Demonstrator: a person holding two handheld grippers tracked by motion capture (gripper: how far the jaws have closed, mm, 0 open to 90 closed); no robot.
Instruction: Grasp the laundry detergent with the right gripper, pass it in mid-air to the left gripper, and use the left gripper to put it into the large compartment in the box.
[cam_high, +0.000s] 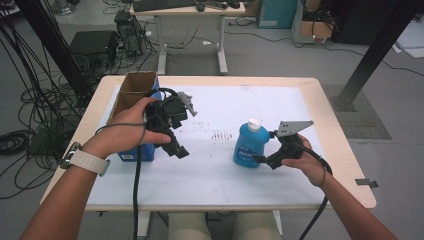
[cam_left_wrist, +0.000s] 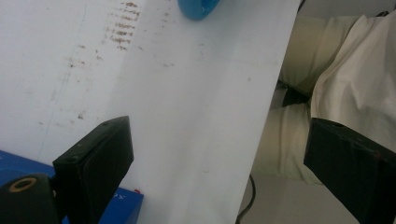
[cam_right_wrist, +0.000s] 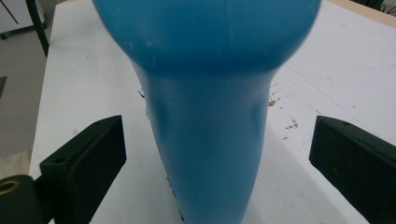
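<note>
The bottle (cam_high: 250, 144) stands upright on the sheet (cam_high: 260, 105) covering the surface (cam_high: 345, 165), right of centre and nearer the front edge. The open box (cam_high: 134, 90) sits at the left edge toward the rear corner. The left tongs (cam_high: 172, 127) are just right of the box; the right tongs (cam_high: 267, 159) are beside the bottle, on its right.

blue bottle (cam_high: 250, 144), white cap (cam_high: 254, 124), black hand-held gripper (cam_high: 265, 160)
</note>
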